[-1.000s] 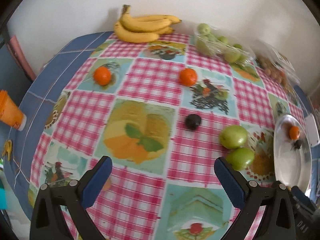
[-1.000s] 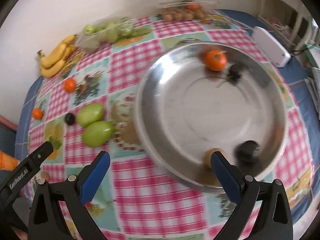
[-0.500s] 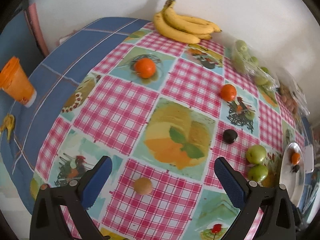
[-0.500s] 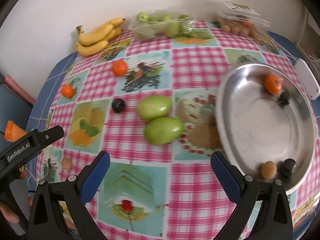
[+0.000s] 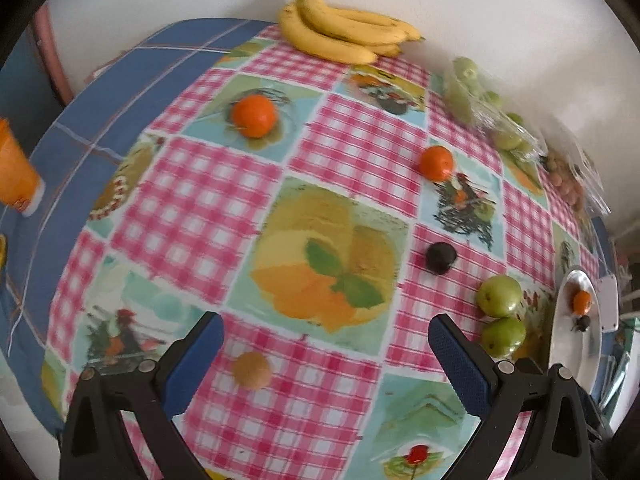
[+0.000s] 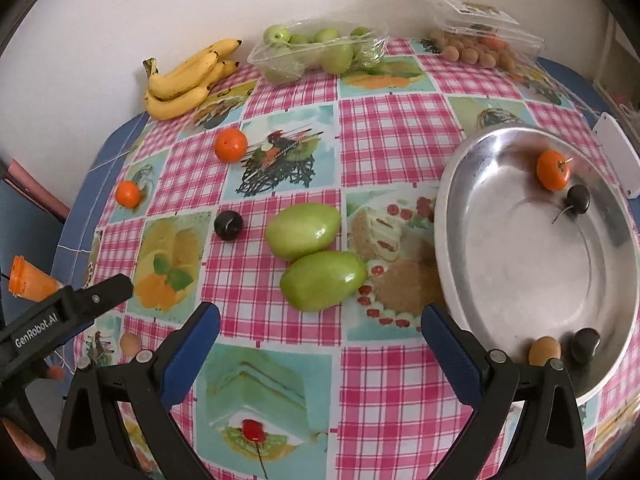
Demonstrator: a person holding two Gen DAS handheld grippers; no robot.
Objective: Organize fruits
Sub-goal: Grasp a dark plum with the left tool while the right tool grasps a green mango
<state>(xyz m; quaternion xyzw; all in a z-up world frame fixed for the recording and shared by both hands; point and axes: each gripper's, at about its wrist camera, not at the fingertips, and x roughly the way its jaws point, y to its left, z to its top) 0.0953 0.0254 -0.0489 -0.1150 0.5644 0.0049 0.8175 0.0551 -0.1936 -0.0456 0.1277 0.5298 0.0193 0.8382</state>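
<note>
My left gripper (image 5: 324, 336) is open and empty, low over the checked tablecloth, with a small tan fruit (image 5: 251, 370) just inside its left finger. Two oranges (image 5: 254, 115) (image 5: 437, 163), a dark plum (image 5: 440, 257) and two green mangoes (image 5: 499, 295) lie beyond. My right gripper (image 6: 320, 326) is open and empty, just short of the nearer green mango (image 6: 322, 280). The steel bowl (image 6: 452, 240) at right holds an orange (image 6: 553, 169), two dark plums (image 6: 578, 198) and a tan fruit (image 6: 544, 350).
Bananas (image 6: 184, 80), a clear tray of green fruit (image 6: 316, 54) and a clear box of small tan fruit (image 6: 480, 46) stand along the back wall. An orange cup (image 5: 14, 176) stands at the left table edge. A white device (image 6: 616, 154) lies behind the bowl.
The left gripper has drawn nearer the tan fruit, which now sits by its left finger. The right gripper has swung left, away from the bowl, toward the green mangoes.
</note>
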